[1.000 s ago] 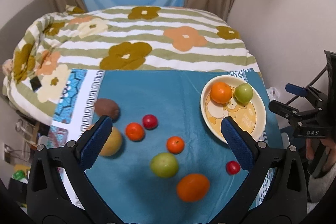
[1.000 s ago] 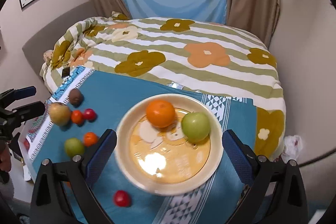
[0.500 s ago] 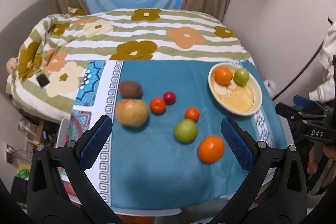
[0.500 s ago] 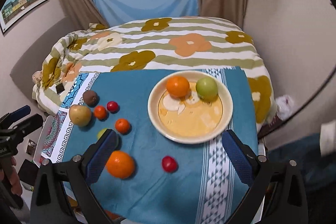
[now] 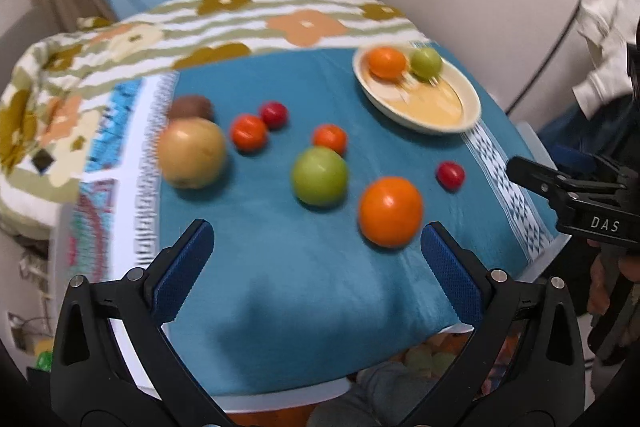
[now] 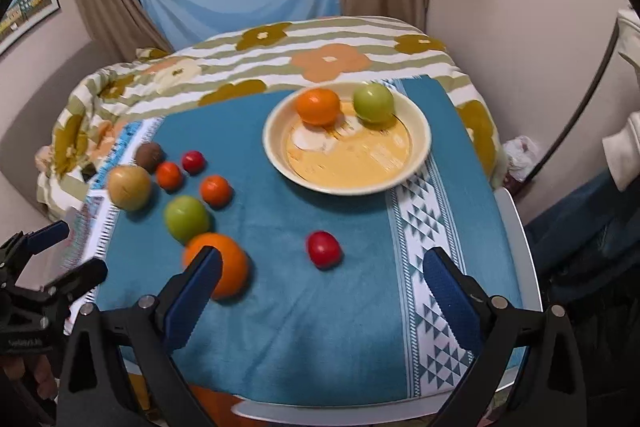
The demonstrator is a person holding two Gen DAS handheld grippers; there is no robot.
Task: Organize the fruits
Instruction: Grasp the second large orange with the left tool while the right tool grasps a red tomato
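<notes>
Hovering near the worktop (image 6: 516, 227), both claws, left claw (image 5: 316, 253) and right claw (image 6: 320, 279), gape wide and empty; plate (image 6: 276, 155) sits far right.

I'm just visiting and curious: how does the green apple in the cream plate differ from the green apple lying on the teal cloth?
The green apple in the cream plate sits at the plate's far side beside an orange; the green apple on the teal cloth lies outside the plate, among loose fruit. The plated one looks paler and yellower, the cloth one deeper green. Both are round, smooth and free of either gripper.
</notes>
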